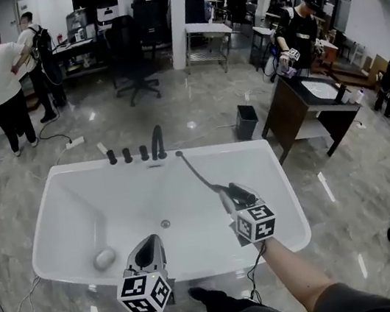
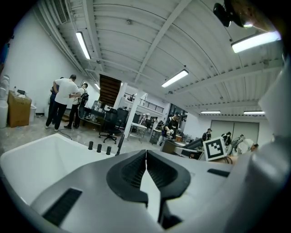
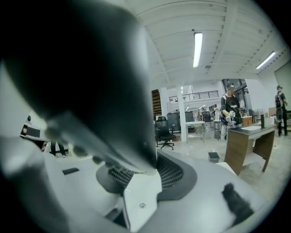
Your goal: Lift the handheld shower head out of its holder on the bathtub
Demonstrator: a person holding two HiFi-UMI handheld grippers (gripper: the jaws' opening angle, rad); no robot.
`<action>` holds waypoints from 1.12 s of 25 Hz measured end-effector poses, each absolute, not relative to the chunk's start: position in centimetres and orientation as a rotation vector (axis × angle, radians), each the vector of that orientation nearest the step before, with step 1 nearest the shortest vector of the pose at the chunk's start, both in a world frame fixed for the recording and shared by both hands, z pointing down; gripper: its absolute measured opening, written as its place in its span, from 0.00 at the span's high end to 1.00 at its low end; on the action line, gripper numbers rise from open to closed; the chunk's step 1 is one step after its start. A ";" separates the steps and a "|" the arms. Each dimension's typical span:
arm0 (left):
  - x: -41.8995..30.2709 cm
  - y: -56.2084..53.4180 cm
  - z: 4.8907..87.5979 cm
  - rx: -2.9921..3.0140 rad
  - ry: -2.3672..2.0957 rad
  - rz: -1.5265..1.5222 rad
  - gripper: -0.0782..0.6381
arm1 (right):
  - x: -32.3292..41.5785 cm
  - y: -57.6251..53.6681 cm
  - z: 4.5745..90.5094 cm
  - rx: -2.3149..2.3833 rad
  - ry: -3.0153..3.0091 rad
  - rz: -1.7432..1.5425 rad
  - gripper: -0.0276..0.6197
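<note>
The handheld shower head (image 1: 239,196) is clamped in the right gripper (image 1: 230,199) over the bathtub (image 1: 56,213), apparently clear of its holder; its hose (image 1: 197,173) trails rimward. The left gripper (image 1: 148,252), closed and empty, is held aside.

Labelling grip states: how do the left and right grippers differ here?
On the left gripper the jaws are together with nothing between them; on the right gripper they grip the dark shower head. A hose runs from the right gripper's load to the bathtub far rim; nothing hangs from the left gripper. The right gripper sits further over the tub than the left gripper. Both carry marker cubes.
</note>
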State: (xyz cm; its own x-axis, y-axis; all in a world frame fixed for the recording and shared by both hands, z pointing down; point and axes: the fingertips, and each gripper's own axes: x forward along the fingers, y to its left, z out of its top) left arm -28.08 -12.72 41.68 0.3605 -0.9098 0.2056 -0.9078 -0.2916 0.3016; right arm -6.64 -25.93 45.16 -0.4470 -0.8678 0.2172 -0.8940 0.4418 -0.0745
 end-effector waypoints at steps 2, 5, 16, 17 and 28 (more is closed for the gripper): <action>-27.9 -12.3 42.0 2.251 -1.571 -0.007 0.87 | -6.6 -24.8 45.0 1.561 -2.529 0.267 0.74; -27.6 -11.7 41.9 2.239 -1.565 -0.002 0.87 | -6.6 -23.1 44.2 1.545 -2.532 0.239 0.74; -22.4 -10.2 41.9 2.186 -1.614 -0.018 0.87 | -3.8 -19.8 42.6 1.432 -2.622 0.148 0.74; -21.8 -10.1 41.9 2.184 -1.617 -0.011 0.87 | -3.5 -19.5 42.5 1.415 -2.630 0.149 0.74; -14.8 -7.2 41.6 2.182 -1.656 0.035 0.87 | 1.6 -15.2 42.3 1.306 -2.709 0.124 0.74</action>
